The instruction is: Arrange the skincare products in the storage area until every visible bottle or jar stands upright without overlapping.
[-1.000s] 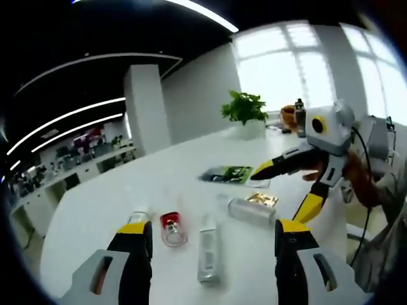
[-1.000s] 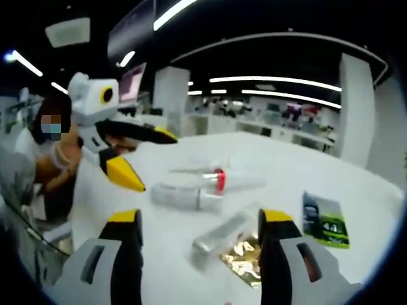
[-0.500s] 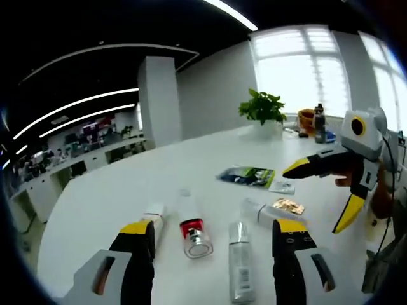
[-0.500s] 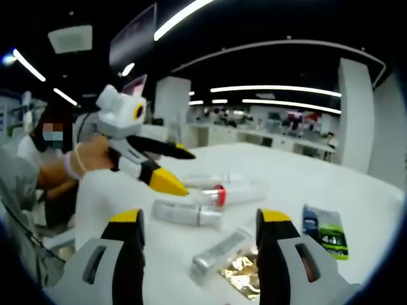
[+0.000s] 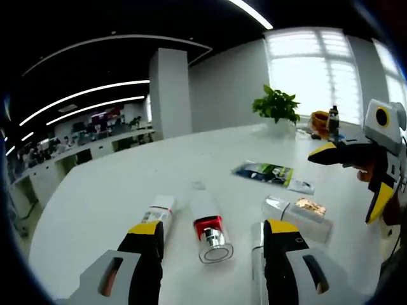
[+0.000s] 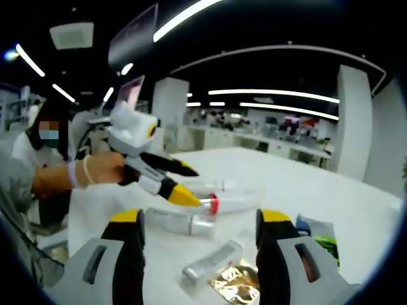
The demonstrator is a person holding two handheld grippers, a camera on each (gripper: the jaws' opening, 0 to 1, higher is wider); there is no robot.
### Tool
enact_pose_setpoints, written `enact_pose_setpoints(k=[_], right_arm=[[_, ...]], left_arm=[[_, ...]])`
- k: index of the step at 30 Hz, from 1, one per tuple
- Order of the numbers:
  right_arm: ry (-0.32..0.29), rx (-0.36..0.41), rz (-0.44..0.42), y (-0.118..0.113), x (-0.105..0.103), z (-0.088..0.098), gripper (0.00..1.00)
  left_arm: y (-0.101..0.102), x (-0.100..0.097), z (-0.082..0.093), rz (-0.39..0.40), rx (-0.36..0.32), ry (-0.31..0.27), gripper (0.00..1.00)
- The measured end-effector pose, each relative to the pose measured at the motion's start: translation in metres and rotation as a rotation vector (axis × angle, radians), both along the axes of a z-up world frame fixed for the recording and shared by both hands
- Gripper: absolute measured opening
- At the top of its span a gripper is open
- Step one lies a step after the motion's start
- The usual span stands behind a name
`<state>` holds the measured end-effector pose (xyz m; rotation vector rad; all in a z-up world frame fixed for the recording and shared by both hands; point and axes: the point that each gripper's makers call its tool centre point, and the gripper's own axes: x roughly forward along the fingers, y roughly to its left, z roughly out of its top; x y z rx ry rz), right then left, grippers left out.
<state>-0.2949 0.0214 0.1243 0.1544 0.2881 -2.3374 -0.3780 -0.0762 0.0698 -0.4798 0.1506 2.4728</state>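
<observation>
- Left gripper (image 5: pixel 210 238) spread, holding nothing; red-banded bottle (image 5: pixel 209 222) lying flat between its 2 jaws.
- Right gripper (image 6: pixel 198 225) spread, clear bottle (image 6: pixel 175 222) lying just ahead.

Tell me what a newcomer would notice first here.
Probably the clear bottle with a red band, lying flat on the white table between the left hand-held gripper's open yellow-tipped jaws. Next, the gold foil sachet beside a clear tube lying in front of the open right hand-held gripper.
</observation>
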Motion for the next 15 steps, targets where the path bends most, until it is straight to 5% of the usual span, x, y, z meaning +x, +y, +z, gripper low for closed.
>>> enact_pose_setpoints(k=[15], right_arm=[[0.083,-0.037,-0.004,-0.01,-0.012,0.04,0.66]], left_arm=[[0.008,-0.009,-0.014,-0.004,0.001,-0.011,0.58]])
